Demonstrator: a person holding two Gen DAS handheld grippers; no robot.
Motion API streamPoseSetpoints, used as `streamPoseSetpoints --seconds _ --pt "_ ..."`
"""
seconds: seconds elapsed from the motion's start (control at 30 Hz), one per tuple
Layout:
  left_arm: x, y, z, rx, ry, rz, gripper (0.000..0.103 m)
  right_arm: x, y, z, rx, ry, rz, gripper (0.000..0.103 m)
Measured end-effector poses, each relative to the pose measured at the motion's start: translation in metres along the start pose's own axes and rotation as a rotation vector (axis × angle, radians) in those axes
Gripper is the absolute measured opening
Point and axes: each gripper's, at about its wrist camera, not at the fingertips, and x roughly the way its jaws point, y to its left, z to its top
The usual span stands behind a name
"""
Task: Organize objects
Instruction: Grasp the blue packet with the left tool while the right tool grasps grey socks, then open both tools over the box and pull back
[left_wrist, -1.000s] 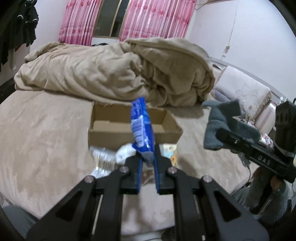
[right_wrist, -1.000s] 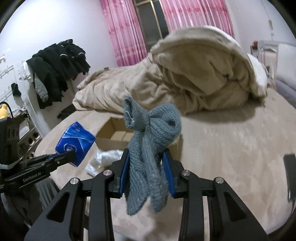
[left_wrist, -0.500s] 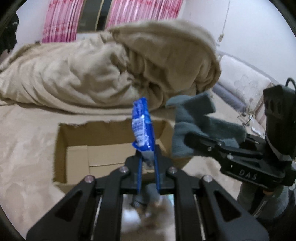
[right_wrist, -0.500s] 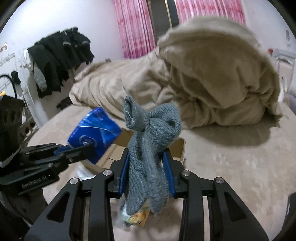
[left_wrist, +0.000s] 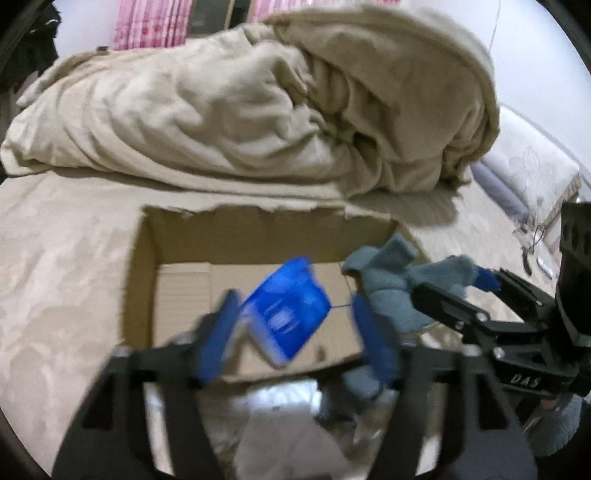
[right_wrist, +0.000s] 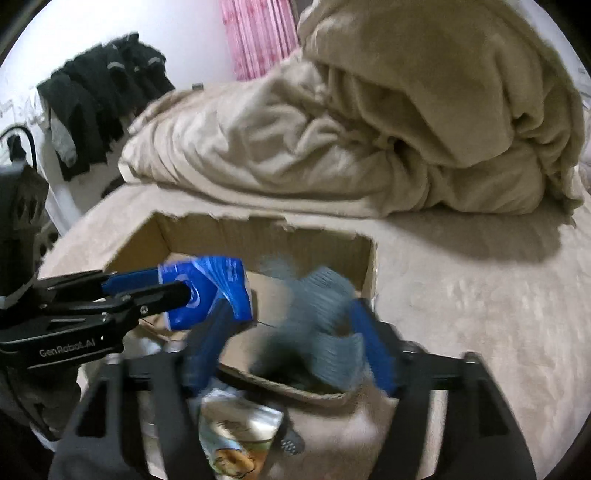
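Note:
An open cardboard box lies on the beige bed. My left gripper is open over the box; the blue packet drops loose between its fingers, blurred. It shows in the right wrist view beside the left gripper. My right gripper is open over the box's right end; the grey knitted sock falls between its fingers. In the left wrist view the sock hangs at the right gripper.
A heaped beige duvet lies behind the box. Snack packets and white plastic wrap lie on the bed in front of the box. Dark clothes hang at the left wall. Pillows lie right.
Both grippers moved forward over the box and opened. The blue packet and the grey sock, held tight before, now slip loose between the spread fingers.

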Motion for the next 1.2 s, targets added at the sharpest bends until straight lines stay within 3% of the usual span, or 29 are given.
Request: streamPoseSetpoints --seconds 0.4,0.67,0.9,1.2 --pt "-0.137 -0.003 -0.021 -0.007 -0.179 -0.004 0.091 -0.109 0.042 0.0 -0.005 -0.121 -0.011 0.083" --pt "-0.191 -0.013 -0.056 0.023 -0.218 -0.024 0.093 -0.167 0.072 -0.016 -0.043 -0.155 -0.005 0.083" --pt "-0.184 -0.002 -0.086 -0.013 -0.142 0.018 0.093 -0.176 0.084 -0.041 -0.049 -0.129 -0.002 0.083" --pt "-0.15 0.01 -0.117 -0.036 -0.042 0.061 0.093 -0.149 0.081 -0.074 -0.027 -0.028 0.003 0.083"
